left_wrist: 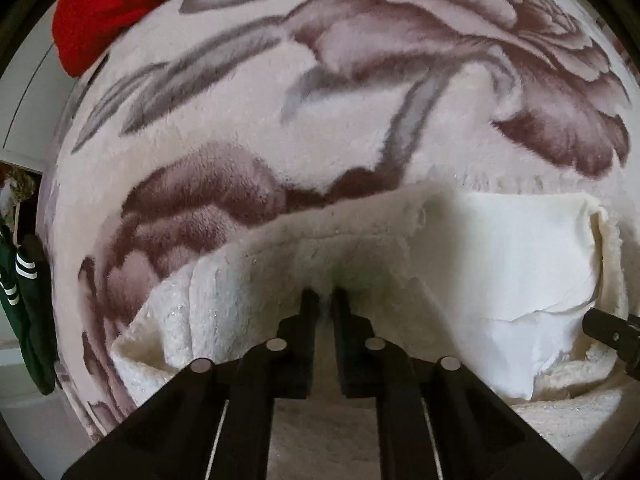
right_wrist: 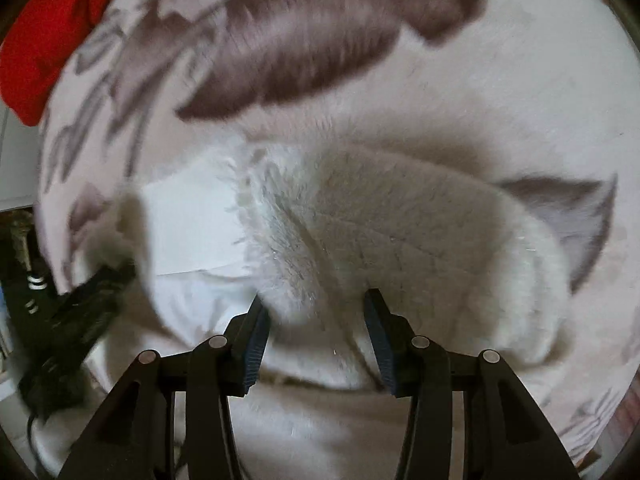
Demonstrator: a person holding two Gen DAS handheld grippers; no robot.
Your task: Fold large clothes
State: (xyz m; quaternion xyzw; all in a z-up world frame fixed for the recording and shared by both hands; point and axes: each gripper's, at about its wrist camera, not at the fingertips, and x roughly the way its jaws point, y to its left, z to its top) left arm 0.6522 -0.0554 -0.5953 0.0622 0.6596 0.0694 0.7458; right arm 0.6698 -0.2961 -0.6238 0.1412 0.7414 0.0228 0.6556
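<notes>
Fluffy garment (left_wrist: 248, 304) cream-white, smooth white lining (left_wrist: 516, 280); blanket (left_wrist: 360, 128) pale with mauve-grey floral print; red cloth (left_wrist: 132, 4); tools black.

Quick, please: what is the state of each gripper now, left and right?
Left gripper: jaws shut, pinching the fluffy white garment.
Right gripper: jaws partly open around a fold of the same garment; whether they press on it cannot be told.
</notes>
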